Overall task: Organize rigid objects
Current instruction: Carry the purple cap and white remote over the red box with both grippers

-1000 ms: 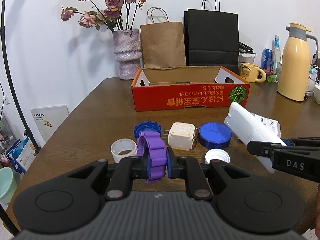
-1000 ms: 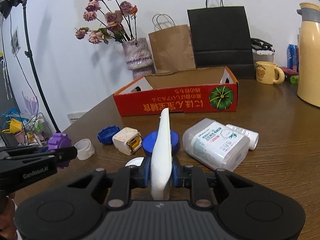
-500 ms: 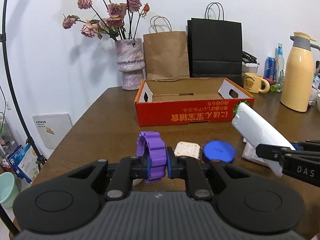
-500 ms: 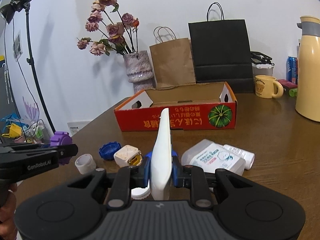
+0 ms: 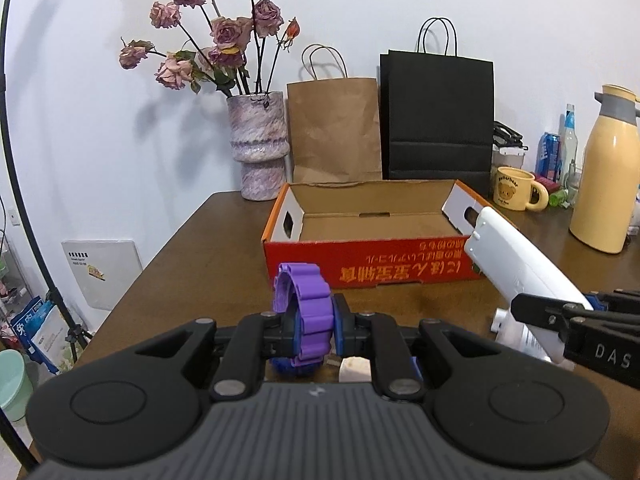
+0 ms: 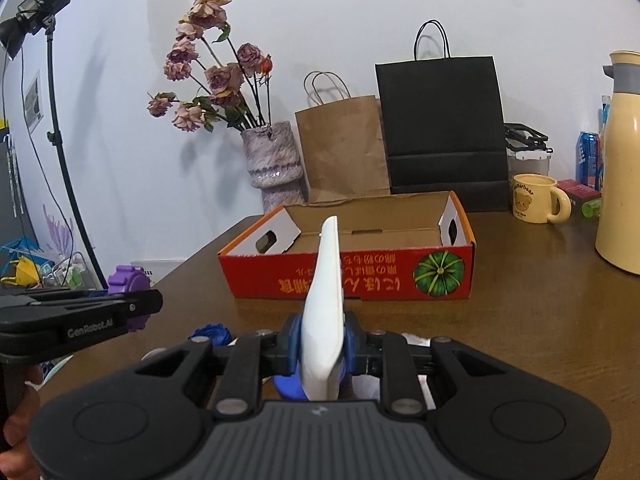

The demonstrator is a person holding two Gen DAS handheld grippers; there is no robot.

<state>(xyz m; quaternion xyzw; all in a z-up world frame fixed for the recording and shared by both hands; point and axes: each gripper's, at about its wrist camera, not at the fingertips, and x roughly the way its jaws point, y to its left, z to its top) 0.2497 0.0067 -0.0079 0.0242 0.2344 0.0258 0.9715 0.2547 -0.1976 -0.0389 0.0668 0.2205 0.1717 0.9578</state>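
Left gripper (image 5: 311, 330) pinches a purple ridged ring (image 5: 305, 312); right gripper (image 6: 322, 346) clamps a white flat case (image 6: 326, 292), red box (image 6: 360, 280) at 12 o'clock.

Box (image 5: 372, 268) on table (image 5: 192, 268), vase (image 5: 259, 148) and bags (image 5: 334, 128) behind it

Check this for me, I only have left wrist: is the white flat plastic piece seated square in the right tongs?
Observer: Yes. In the right wrist view the white flat plastic piece stands edge-on and upright, clamped between the blue pads of the right tongs.
Operator: What's on the box front behind it?
Observer: A green pumpkin picture at the right end of the red cardboard box.
Operator: Side profile of my purple part?
Observer: The purple ridged plastic ring looks round with a notched rim, pinched at the tip of the left tongs.
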